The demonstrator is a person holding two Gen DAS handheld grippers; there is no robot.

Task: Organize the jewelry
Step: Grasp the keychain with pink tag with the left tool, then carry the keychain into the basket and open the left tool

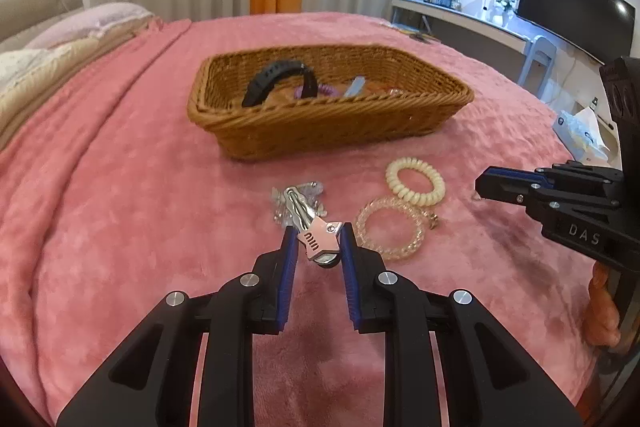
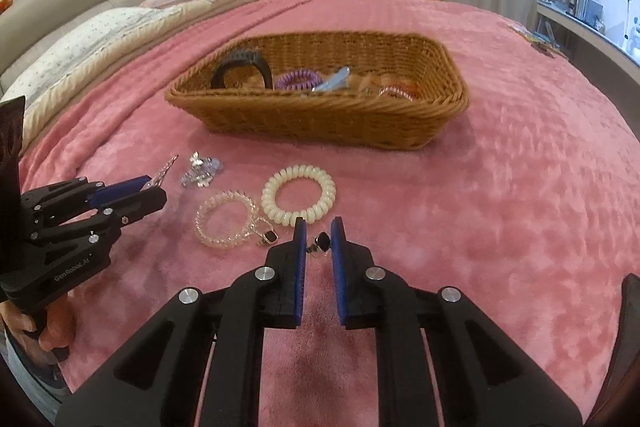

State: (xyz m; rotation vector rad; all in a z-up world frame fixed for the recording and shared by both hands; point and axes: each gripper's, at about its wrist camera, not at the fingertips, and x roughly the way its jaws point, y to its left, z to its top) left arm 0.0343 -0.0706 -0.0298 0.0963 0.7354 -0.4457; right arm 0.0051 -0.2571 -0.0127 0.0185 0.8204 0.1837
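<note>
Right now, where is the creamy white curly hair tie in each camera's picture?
Left wrist view: white hair tie lies right of centre, in front of the basket.
Right wrist view: hair tie lies near the centre.
Shared landmark: the clear hair tie touches it in both.

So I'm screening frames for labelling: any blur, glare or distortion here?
Left wrist view: fisheye bends the room edges, ceiling-light glare on the TV, wicker basket slightly soft. Right wrist view: same curved vignette, basket contents blurred, no harsh shadows.

Our left gripper [image 1: 318, 233] and right gripper [image 2: 319, 227] are black, blue-padded, silver-screwed; ours read "GenRobot.AI" and "DAS".
</note>
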